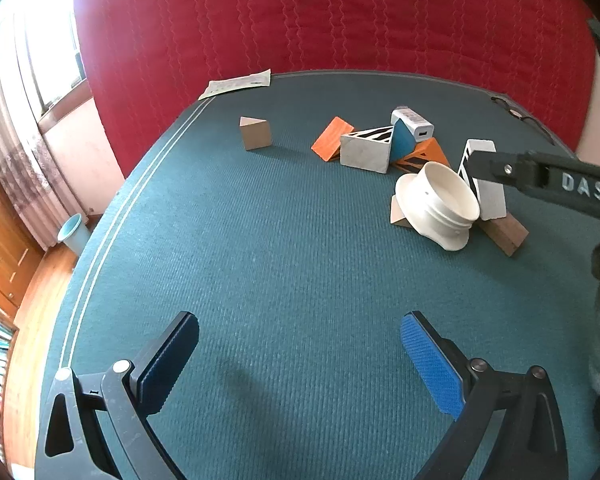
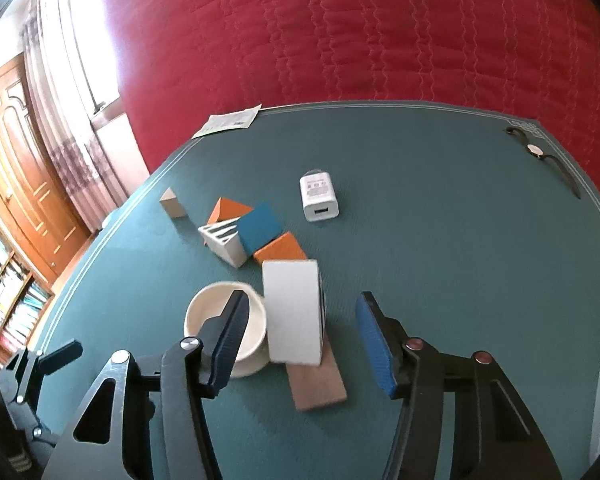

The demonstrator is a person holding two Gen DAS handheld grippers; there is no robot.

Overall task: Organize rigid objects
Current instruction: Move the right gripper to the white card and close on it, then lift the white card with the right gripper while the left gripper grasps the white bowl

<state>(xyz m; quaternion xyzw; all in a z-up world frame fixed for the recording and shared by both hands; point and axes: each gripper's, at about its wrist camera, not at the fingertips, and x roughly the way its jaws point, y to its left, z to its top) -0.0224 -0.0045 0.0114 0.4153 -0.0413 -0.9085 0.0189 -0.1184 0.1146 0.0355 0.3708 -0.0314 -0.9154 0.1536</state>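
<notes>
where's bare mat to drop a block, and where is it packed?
Bare mat: the wide near stretch between the left tongs and the white bowl; also right of the charger, up to the watch. Packed: bowl, white block, brown slab and wedges huddle together under the right tongs.

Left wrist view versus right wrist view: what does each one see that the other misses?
Only the left wrist view shows the light blue bin on the floor and the small tan block propping up the white cup.

Only the right wrist view shows the wooden door and the bookshelf.

Both show the green table, white charger, striped white block, brown plank and red quilt.
</notes>
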